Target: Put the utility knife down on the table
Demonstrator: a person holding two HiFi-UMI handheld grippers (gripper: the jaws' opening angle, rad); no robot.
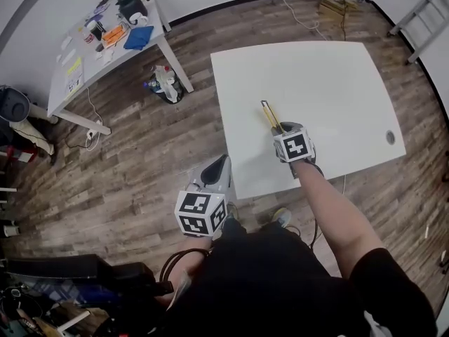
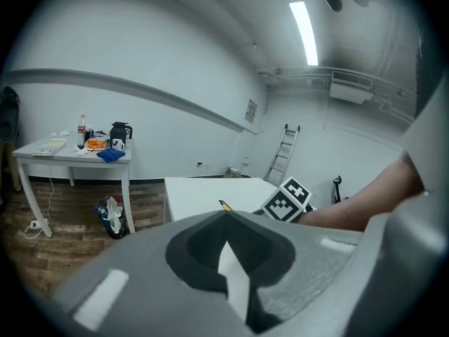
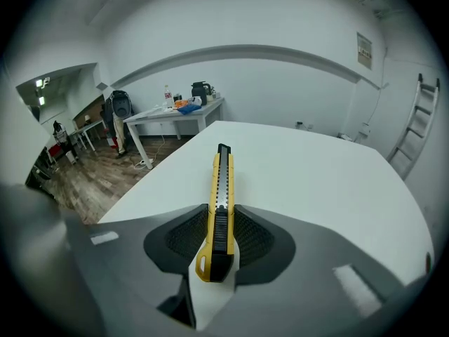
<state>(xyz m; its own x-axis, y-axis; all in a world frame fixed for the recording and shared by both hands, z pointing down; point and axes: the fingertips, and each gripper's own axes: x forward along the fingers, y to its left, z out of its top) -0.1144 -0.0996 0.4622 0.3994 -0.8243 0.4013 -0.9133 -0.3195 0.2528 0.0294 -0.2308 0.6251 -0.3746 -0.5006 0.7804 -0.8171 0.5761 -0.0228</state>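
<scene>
A yellow and black utility knife (image 1: 269, 115) (image 3: 220, 202) sticks out forward from my right gripper (image 1: 280, 128) (image 3: 219, 239), whose jaws are shut on its rear half. It hangs low over the front left part of the white table (image 1: 330, 76) (image 3: 323, 181); whether it touches the top I cannot tell. My left gripper (image 1: 215, 171) (image 2: 226, 248) is shut with nothing in it, off the table's front left corner and above the wooden floor. From the left gripper view, the knife tip (image 2: 224, 206) and the right gripper's marker cube (image 2: 287, 200) show beyond the jaws.
A cluttered side table (image 1: 77, 76) stands at the far left with a bag (image 1: 165, 83) on the floor beside its leg. A ladder (image 1: 423, 18) and a crate (image 1: 337, 3) are at the back right. The white table has a round hole (image 1: 390, 137) near its right edge.
</scene>
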